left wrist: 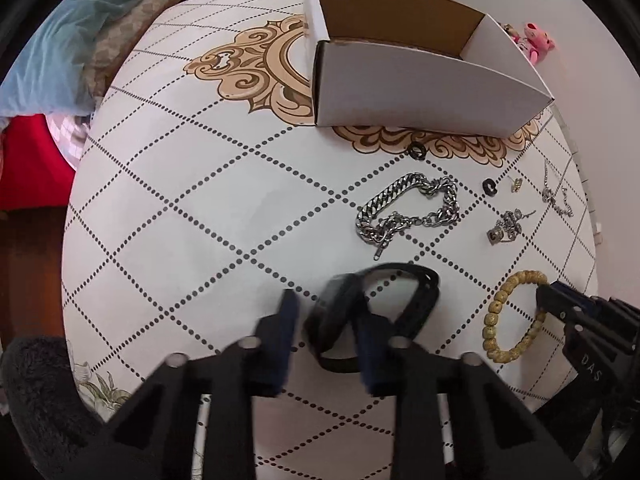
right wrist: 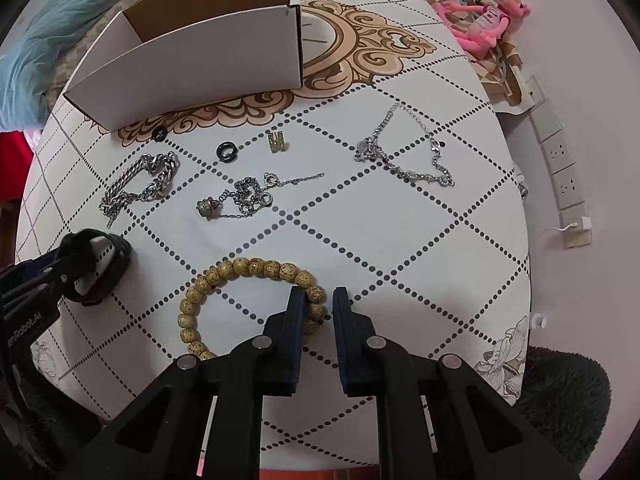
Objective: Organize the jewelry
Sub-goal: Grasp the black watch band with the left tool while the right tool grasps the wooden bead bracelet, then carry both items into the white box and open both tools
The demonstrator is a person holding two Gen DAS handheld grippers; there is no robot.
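Centrally, near the table's (right wrist: 400, 240) front edge, a beaded bracelet (right wrist: 248, 268) is straddled by the right gripper (right wrist: 318, 300), jaws parted, one bead between them. A black strap (left wrist: 400, 304) is straddled by the left gripper (left wrist: 324, 312), jaws apart. "Robot.AI" is read on the left gripper; "DAS" on the right. A white box (left wrist: 420, 88) stands behind.
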